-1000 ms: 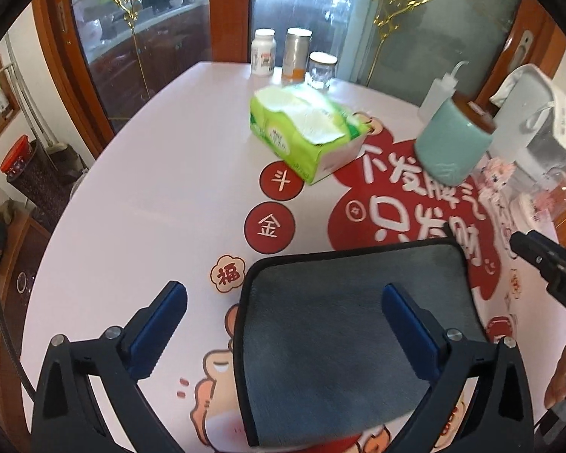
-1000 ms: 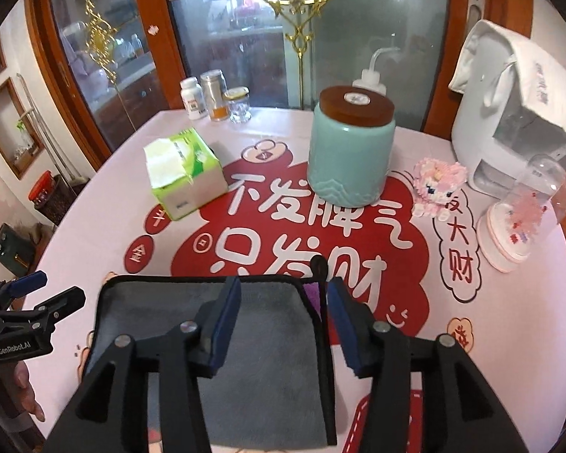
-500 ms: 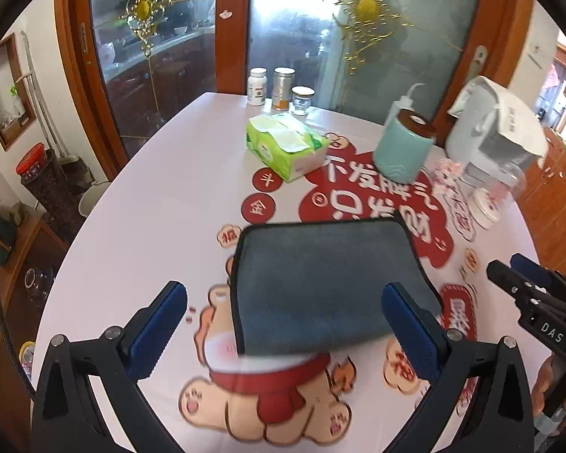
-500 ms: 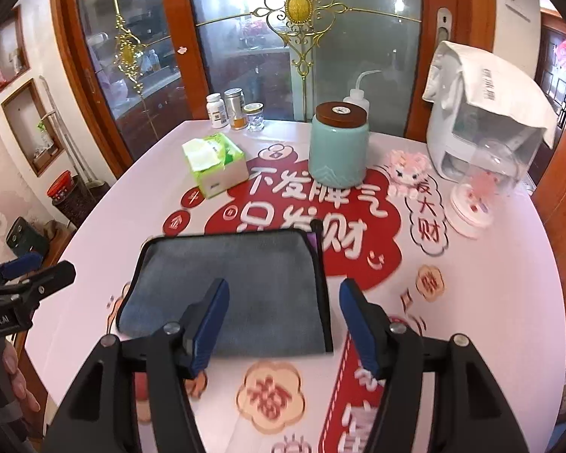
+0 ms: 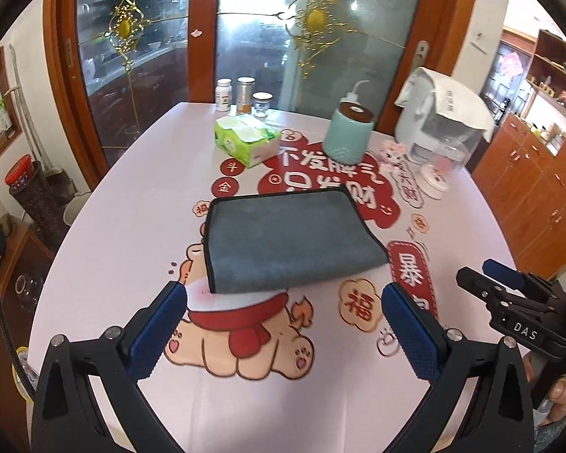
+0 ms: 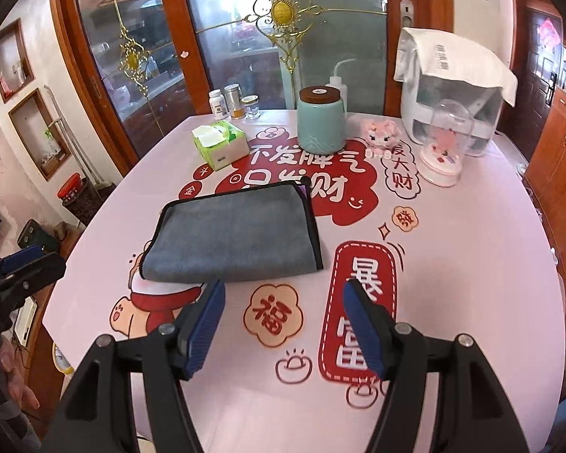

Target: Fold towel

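Both grippers have pulled back and up from the towel since a second ago, when their fingers hung right over it. Now the left gripper and the right gripper hover apart from its near edge, fingers spread wide and holding nothing. It lies folded flat on the table, gray with black trim, nearer than the tissue box and the teal jar.
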`<state>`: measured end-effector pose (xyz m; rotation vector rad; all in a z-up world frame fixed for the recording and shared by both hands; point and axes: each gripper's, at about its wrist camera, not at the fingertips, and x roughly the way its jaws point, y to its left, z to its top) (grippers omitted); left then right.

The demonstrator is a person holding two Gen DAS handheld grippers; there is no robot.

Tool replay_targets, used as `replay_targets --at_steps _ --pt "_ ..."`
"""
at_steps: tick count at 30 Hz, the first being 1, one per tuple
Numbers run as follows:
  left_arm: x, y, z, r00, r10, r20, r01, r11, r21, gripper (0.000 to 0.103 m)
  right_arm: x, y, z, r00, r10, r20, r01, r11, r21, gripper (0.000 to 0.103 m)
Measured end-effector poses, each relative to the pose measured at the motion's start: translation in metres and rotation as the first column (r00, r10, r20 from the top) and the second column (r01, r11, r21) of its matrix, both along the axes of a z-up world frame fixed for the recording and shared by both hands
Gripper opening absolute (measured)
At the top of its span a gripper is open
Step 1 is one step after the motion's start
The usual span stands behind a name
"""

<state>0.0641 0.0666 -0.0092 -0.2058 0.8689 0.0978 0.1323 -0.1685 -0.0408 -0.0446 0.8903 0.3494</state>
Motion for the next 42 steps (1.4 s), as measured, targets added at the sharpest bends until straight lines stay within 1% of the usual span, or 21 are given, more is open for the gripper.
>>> replay_targets --at_steps 3,6,11,13,21,23,27,32,42 --pt "-0.011 -0.007 0.005 1.000 -0.025 0.008 0.025 1.000 0.008 0.102 -0.014 -0.003 0.005 1.000 -0.005 0.007 0.005 1.000 -0.003 0.065" --pt "-0.020 -0.011 0.009 0.998 -0.057 0.012 0.057 0.998 -0.010 0.102 -0.028 -0.004 0.011 1.000 -0.003 0.008 0.003 1.000 0.012 0.065" --pt "-0.032 -0.014 0.016 0.997 -0.081 0.005 0.081 0.996 -0.021 0.102 -0.053 -0.002 0.023 1.000 -0.022 0.013 0.022 1.000 0.019 0.065" --pt "-0.036 -0.016 0.018 0.996 -0.086 -0.013 0.086 0.996 -0.011 0.102 -0.063 -0.002 0.029 0.999 -0.034 0.018 0.034 0.999 0.022 0.065" --pt "-0.054 -0.032 0.028 0.992 -0.125 -0.034 0.126 0.992 0.029 0.102 -0.096 -0.002 0.041 0.997 -0.077 0.010 0.077 0.997 0.027 0.065" --pt "-0.058 -0.035 0.030 0.992 -0.122 -0.041 0.124 0.992 0.039 0.102 -0.102 -0.002 0.042 0.997 -0.083 -0.001 0.083 0.996 0.025 0.065" --pt "-0.065 -0.038 0.035 0.992 -0.118 -0.038 0.119 0.992 0.037 0.102 -0.114 -0.001 0.045 0.994 -0.108 0.008 0.108 0.994 0.018 0.065" --pt "-0.073 -0.041 0.038 0.994 -0.104 -0.030 0.106 0.991 0.086 0.102 -0.123 -0.002 0.050 0.990 -0.136 0.020 0.136 0.991 0.019 0.065" --pt "-0.077 -0.034 0.038 0.997 -0.070 -0.018 0.072 0.993 0.089 0.102 -0.128 0.000 0.051 0.985 -0.171 0.016 0.171 0.985 0.019 0.065"
